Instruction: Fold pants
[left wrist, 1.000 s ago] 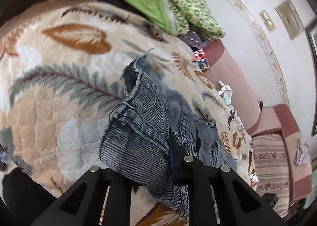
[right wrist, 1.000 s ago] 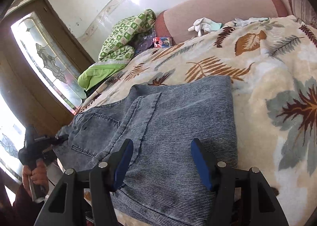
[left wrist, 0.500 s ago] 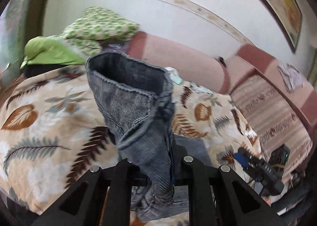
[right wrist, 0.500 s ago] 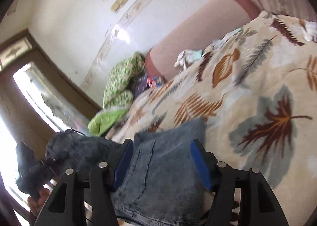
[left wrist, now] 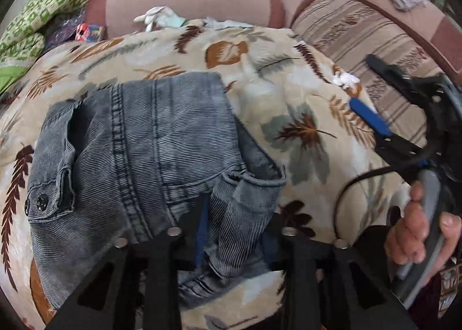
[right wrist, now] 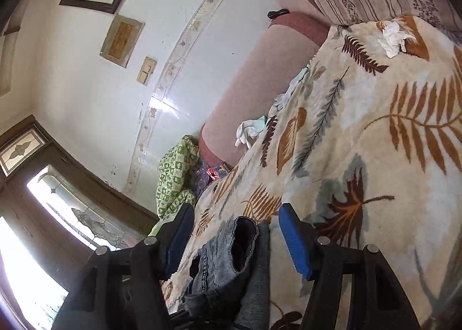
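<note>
Grey-blue ribbed denim pants (left wrist: pixel 150 139) are lying on a cream blanket (left wrist: pixel 303 116) showing brown, rust and grey-green leaves; claw pads (right wrist: pixel 291 240) are showing blue

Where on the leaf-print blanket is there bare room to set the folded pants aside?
Free: leaf-print blanket between the grey corduroy pants and the striped sofa cushion. Crowded: far edge, with white gloves and green patterned bedding.
</note>
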Action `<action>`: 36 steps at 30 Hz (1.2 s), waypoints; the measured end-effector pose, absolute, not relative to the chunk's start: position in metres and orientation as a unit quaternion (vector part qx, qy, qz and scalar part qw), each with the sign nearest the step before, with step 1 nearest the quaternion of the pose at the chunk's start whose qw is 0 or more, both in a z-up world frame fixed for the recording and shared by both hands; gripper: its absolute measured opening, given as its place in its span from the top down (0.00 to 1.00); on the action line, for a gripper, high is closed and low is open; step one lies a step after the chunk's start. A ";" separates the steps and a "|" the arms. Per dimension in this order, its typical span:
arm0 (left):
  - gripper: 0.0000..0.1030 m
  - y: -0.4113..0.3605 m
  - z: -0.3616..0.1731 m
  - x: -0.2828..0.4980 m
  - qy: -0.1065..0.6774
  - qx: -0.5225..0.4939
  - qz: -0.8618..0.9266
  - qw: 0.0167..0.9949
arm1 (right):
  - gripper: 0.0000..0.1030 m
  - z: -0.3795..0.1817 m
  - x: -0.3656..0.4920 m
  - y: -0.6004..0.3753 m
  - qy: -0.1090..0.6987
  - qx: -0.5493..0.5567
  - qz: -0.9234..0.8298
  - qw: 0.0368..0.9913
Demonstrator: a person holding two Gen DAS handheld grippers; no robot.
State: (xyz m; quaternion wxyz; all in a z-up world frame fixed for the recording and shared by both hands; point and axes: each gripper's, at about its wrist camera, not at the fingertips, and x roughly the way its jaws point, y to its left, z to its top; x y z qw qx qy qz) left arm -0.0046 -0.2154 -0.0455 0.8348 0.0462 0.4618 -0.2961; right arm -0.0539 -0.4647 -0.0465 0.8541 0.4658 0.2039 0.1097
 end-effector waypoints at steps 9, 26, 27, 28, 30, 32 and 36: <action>0.19 -0.144 0.031 -0.030 0.302 0.091 -0.236 0.919 | 0.37 -0.047 -0.047 -0.441 0.234 0.415 0.112 0.872; 0.19 -0.100 -0.044 -0.001 0.392 0.156 -0.096 0.902 | 0.37 -0.044 -0.046 -0.328 0.319 0.269 0.201 0.886; 0.19 -0.101 -0.045 0.001 0.393 0.153 -0.096 0.902 | 0.37 -0.047 -0.044 -0.328 0.326 0.276 0.203 0.881; 0.19 -0.101 -0.045 0.001 0.394 0.151 -0.097 0.901 | 0.37 -0.052 -0.043 -0.328 0.333 0.287 0.206 0.874; 0.19 -0.101 -0.046 0.004 0.397 0.148 -0.097 0.901 | 0.37 -0.059 -0.042 -0.329 0.348 0.301 0.201 0.865; 0.19 -0.101 -0.047 0.005 0.399 0.146 -0.098 0.900 | 0.37 -0.067 -0.039 -0.330 0.367 0.306 0.190 0.858; 0.18 -0.100 -0.050 0.006 0.403 0.141 -0.099 0.899 | 0.38 -0.084 -0.034 -0.329 0.403 0.310 0.172 0.844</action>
